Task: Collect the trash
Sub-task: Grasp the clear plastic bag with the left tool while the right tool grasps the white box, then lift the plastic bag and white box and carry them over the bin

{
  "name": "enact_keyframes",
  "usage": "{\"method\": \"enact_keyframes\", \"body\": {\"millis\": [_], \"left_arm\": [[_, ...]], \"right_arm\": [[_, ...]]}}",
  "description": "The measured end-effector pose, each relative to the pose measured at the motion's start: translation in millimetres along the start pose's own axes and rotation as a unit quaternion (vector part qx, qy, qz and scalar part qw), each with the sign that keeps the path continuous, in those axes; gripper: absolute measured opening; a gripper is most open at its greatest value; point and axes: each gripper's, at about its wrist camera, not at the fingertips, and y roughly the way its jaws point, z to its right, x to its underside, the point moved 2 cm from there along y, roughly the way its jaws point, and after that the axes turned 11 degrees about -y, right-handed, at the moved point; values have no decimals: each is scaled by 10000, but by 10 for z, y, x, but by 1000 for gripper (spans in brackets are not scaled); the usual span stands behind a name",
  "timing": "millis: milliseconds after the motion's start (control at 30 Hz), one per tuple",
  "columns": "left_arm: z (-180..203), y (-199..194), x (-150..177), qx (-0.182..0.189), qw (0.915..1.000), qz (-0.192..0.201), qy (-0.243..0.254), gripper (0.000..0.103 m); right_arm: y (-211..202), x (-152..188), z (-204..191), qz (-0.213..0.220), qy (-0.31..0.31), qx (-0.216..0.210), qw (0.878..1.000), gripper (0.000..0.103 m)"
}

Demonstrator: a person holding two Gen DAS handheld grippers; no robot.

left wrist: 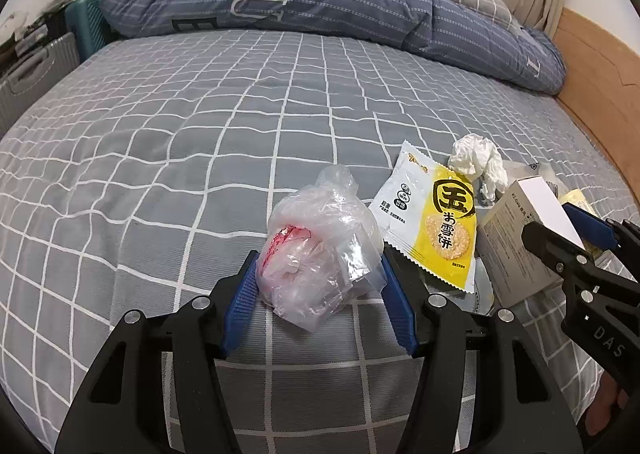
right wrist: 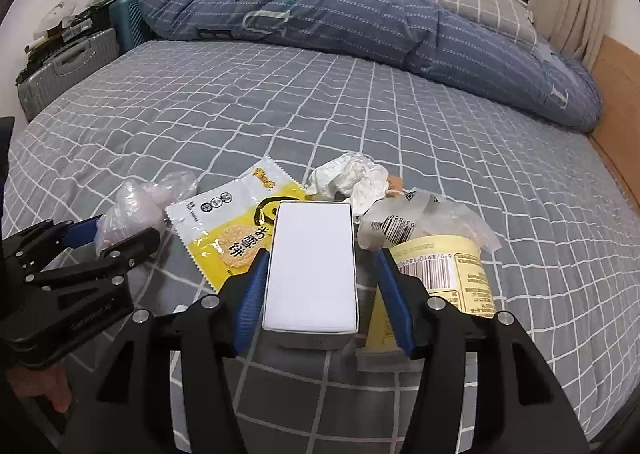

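Both tongs tilt down toward the grey checked bed sheet (left wrist: 200, 126). Left tongs (left wrist: 318, 286), lower centre of its view, clamped on the crumpled clear plastic bag w/ red print (left wrist: 316, 250). Right tongs (right wrist: 320, 286) straddle the white rectangular cardboard box (right wrist: 312, 266): left pad touches, right pad shows a gap, so apart. The box hides part of the yellow-white snack wrapper (right wrist: 224, 230). The crumpled white tissue (right wrist: 356, 178) sits behind; the pale yellow labelled tub (right wrist: 452, 274) is partly blocked.
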Motion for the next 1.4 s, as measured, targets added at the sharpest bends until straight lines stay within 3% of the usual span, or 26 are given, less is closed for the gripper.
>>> {"method": "enact_keyframes", "body": {"millis": [333,433,467,1067,1133,1400], "left_arm": [[-30,-23,-11,18,10000,4,-44,57],[-31,-22,-9,10,10000,1,-36,57],[-28,-22,-10,10,10000,0,-45,56],[-15,-272,-95,-50,9999,114,-55,56],[-17,-319,-111,-92,9998,151,-43,56],[-41,-557,-116,-79,9996,243,-101,56]], "right_arm": [[103,41,-152,-218,-322,278,9989,55],[83,35,-171,-160,-390,269,9988,39],[76,33,-161,-145,-360,215,9990,39],[-198,-68,-33,148,34,-190,9997,39],[-250,-69,-14,168,214,-441,9987,39],[-546,-54,-34,400,175,-315,9986,39]]}}
